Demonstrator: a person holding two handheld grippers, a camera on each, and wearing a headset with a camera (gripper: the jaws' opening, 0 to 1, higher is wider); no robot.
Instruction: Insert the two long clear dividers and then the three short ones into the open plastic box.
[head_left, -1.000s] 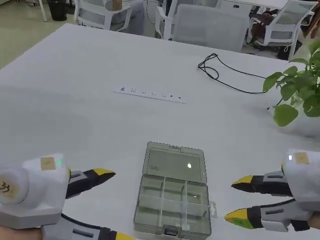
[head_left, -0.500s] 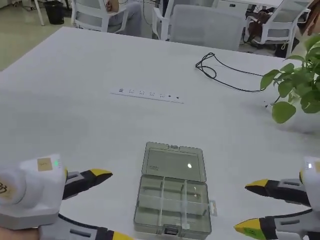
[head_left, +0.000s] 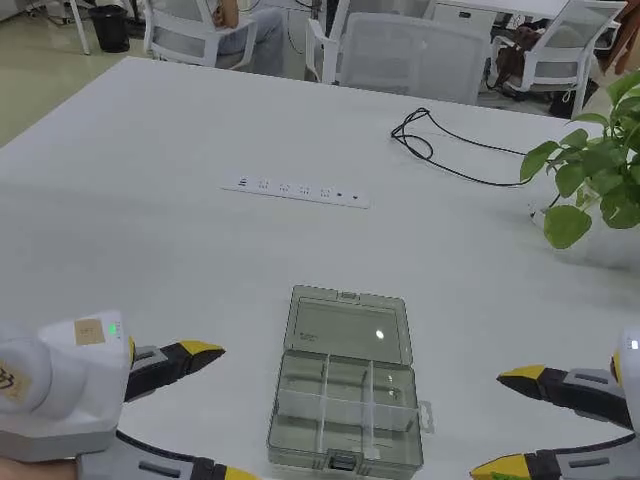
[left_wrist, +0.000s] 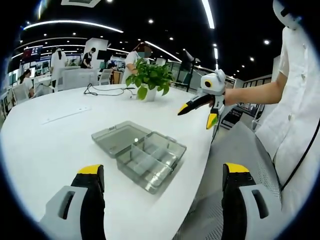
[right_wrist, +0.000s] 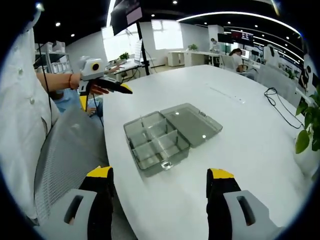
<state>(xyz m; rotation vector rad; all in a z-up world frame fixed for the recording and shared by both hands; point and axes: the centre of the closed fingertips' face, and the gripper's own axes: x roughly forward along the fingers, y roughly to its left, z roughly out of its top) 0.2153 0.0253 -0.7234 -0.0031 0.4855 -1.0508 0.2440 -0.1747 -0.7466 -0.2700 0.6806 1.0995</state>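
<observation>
— Left tongs (head_left: 215, 410) and right tongs (head_left: 503, 420) hang spread and empty, flanking the open plastic box (head_left: 300, 440) on the tabletop (head_left: 150, 230).
— The dividers (head_left: 322, 392) look seated inside; I'd press each lightly to check.

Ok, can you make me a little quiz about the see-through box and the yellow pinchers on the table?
1. True or false: the lid of the clear grey plastic box is shut.
2. In the head view, what stands near the right edge of the white table? A) a green leafy plant B) a red cup C) a stack of books
3. Fill in the gap: the yellow-tipped left gripper and right gripper both have their jaws ___, with nothing held between them.

Key: 1. False: the lid lies flat open on the far side of the box. 2. A. 3. open.
</observation>
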